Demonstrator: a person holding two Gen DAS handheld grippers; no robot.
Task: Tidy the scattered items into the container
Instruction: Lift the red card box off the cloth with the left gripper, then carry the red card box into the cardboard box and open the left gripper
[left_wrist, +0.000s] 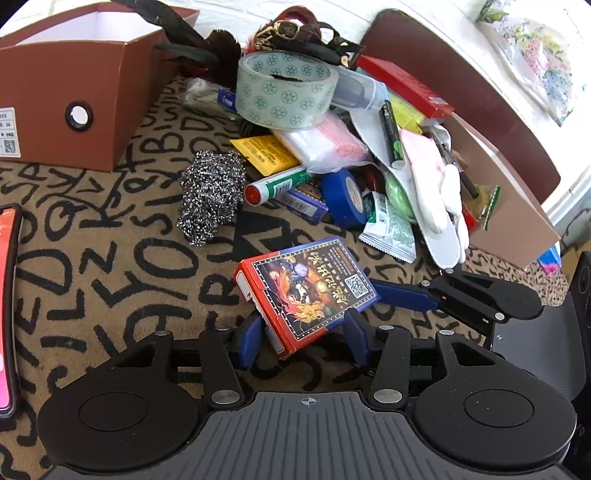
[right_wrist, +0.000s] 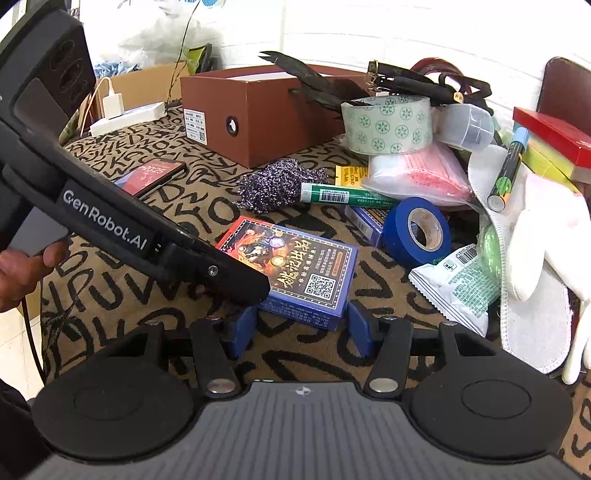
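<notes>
Card box (left_wrist: 304, 291): red-blue, glossy dragon art, QR code, tilted. Sits between left gripper (left_wrist: 303, 334) pads, clamped; right gripper (right_wrist: 298, 325) also clamps it, pile at 1 o'clock.

Under my fingers lies a tan cloth (left_wrist: 122, 258) scrawled with black letters. Directly on it sit the brown box (left_wrist: 92, 92), a steel scourer (left_wrist: 212, 195), a phone (right_wrist: 151, 176), a blue tape roll (right_wrist: 417, 230) and the card pack (left_wrist: 306, 291).
</notes>
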